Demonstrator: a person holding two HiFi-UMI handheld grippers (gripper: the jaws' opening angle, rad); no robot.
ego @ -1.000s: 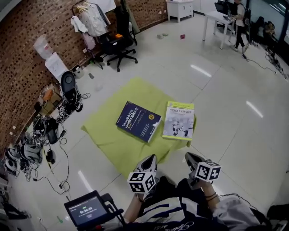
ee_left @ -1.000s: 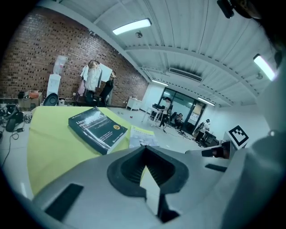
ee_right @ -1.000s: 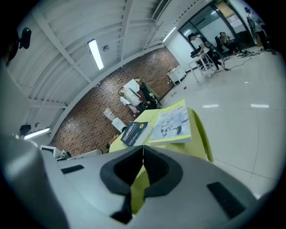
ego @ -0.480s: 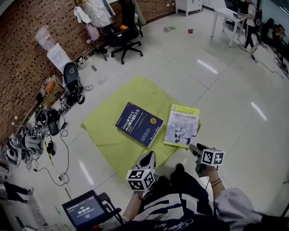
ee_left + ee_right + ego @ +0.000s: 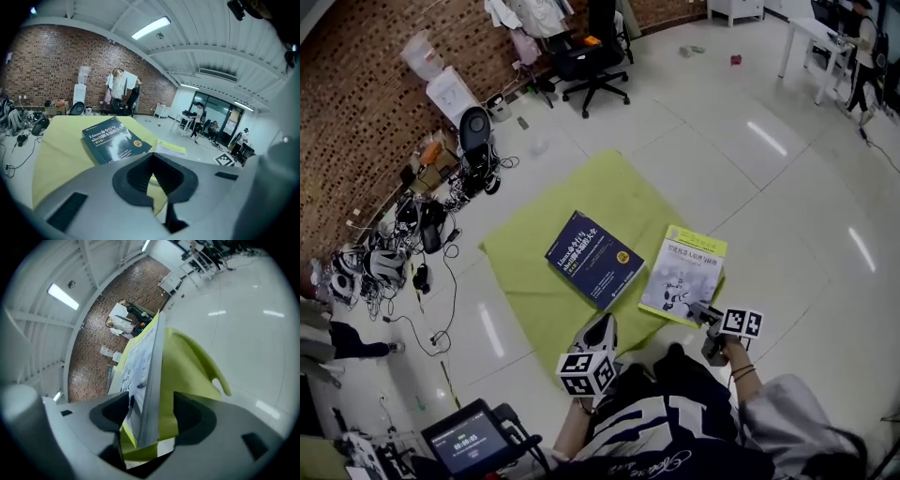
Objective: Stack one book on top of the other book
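Observation:
A dark blue book (image 5: 593, 260) and a yellow-and-white book (image 5: 684, 275) lie side by side on a green cloth (image 5: 525, 281) on the floor. My right gripper (image 5: 701, 311) is at the near right corner of the yellow-and-white book. In the right gripper view the jaws (image 5: 150, 404) stand open and have just been opening; that book's edge (image 5: 143, 362) and a fold of cloth (image 5: 187, 362) lie between them, apart from the pads. My left gripper (image 5: 598, 324) hovers over the cloth's near edge, shut and empty (image 5: 151, 157). Ahead of it lie the blue book (image 5: 112, 140) and the other book (image 5: 171, 147).
A tangle of cables and gear (image 5: 394, 262) lines the brick wall at left. An office chair (image 5: 591, 61) stands at the back, a white table (image 5: 825, 47) at the far right. A device with a screen (image 5: 469, 441) sits by my left knee.
My right gripper has gone forward and down to the yellow-and-white book's near corner, and its jaws have opened around the edge. The left gripper has shifted slightly.

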